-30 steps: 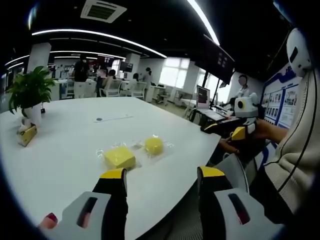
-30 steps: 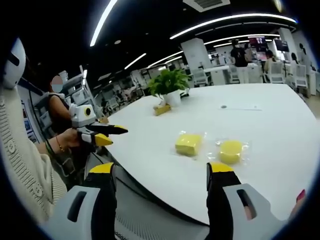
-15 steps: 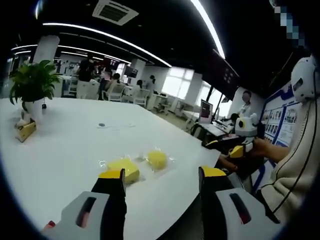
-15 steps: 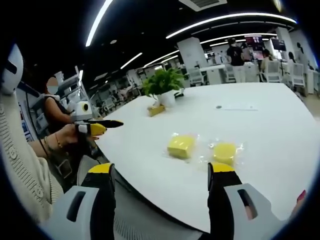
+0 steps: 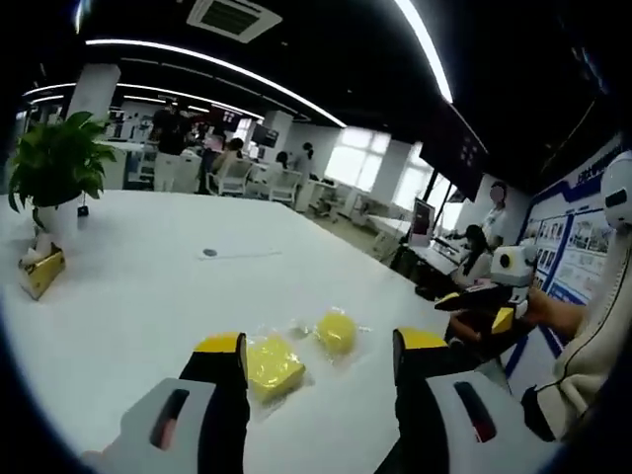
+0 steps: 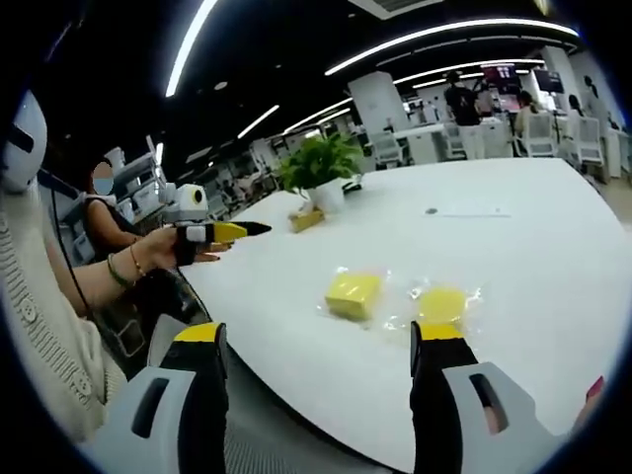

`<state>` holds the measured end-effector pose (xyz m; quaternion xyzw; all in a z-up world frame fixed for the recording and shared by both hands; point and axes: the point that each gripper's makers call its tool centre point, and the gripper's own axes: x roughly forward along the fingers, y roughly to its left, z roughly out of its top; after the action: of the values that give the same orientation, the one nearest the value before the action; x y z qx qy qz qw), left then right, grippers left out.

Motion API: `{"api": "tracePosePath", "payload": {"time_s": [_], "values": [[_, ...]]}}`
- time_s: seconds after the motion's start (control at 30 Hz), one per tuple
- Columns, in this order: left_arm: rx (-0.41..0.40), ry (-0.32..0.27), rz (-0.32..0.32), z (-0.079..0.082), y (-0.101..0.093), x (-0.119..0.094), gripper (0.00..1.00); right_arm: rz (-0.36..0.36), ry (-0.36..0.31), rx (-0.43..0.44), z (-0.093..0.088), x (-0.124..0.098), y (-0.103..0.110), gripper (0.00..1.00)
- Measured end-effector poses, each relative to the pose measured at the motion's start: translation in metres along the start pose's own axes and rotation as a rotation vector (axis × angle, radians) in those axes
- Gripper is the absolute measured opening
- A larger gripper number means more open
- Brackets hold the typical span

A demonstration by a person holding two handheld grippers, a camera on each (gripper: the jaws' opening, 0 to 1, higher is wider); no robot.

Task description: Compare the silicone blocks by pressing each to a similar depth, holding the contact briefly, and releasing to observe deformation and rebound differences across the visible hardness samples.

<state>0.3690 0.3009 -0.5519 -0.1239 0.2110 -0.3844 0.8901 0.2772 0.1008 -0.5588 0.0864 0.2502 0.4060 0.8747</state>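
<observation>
Two yellow silicone blocks in clear wrappers, one square (image 6: 354,293) and one rounded (image 6: 443,305), lie side by side on the white bench (image 6: 533,237); no legible labels. Both grippers' jaws stand wide, empty.

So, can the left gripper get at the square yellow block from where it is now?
Probably yes. The left gripper is open, and the square yellow block lies just beyond its jaws on the white table, with nothing between them.

open-plan office, desks (image 5: 237,178), monitors (image 5: 425,219)

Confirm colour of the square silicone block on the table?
Yellow. The square silicone block sits in clear wrapping, clearest in the right gripper view.
</observation>
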Motion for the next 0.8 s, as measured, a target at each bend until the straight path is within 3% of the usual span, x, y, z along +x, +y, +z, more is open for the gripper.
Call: {"api": "tracePosePath", "payload": {"time_s": [0.1, 0.2, 0.3, 0.4, 0.6, 0.8], "values": [[-0.067, 0.014, 0.001, -0.007, 0.013, 0.014, 0.58, -0.002, 0.009, 0.001, 0.001, 0.001, -0.006, 0.71], [-0.066, 0.058, 0.050, -0.020, 0.036, 0.026, 0.59, -0.012, 0.015, 0.010, -0.001, 0.004, -0.012, 0.70], [-0.090, 0.062, 0.059, -0.024, 0.048, 0.033, 0.60, -0.014, 0.020, 0.020, -0.001, 0.007, -0.014, 0.70], [-0.167, 0.050, 0.064, -0.026, 0.061, 0.042, 0.58, -0.015, 0.029, 0.029, -0.002, 0.012, -0.017, 0.70], [-0.285, 0.059, 0.067, -0.045, 0.082, 0.062, 0.58, -0.023, 0.057, 0.033, 0.001, 0.018, -0.025, 0.70], [-0.448, -0.018, 0.053, -0.055, 0.095, 0.076, 0.59, -0.033, 0.056, 0.029, 0.009, 0.022, -0.032, 0.68]]}}
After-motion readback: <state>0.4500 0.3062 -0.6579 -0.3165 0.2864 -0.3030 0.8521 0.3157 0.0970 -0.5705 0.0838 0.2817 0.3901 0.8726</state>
